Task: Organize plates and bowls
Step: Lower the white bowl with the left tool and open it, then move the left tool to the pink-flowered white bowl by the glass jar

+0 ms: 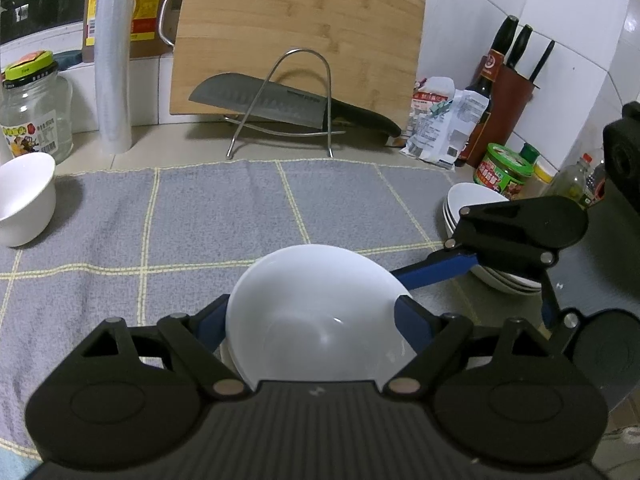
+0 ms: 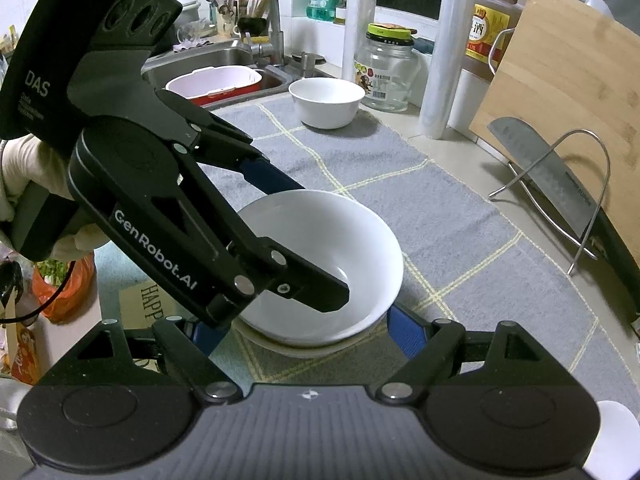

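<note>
A white shallow bowl (image 1: 316,312) sits between the blue fingers of my left gripper (image 1: 316,320), which stands wide open around it; it rests on another white dish on the grey checked mat (image 1: 224,216). In the right wrist view the same bowl (image 2: 332,256) lies between the fingers of my right gripper (image 2: 308,332), also open, with the left gripper's body (image 2: 192,216) reaching over the bowl's rim from the left. A stack of white bowls (image 1: 472,208) stands at the mat's right edge. A deeper white bowl (image 1: 24,196) stands at the far left, also in the right wrist view (image 2: 326,100).
A bamboo cutting board (image 1: 300,40) leans on the wall behind a wire rack (image 1: 280,120) holding a cleaver (image 1: 276,104). A glass jar (image 1: 36,108), plastic roll, sauce bottles (image 1: 480,112) and knife block (image 1: 516,80) line the back. A sink (image 2: 212,64) lies beyond the mat.
</note>
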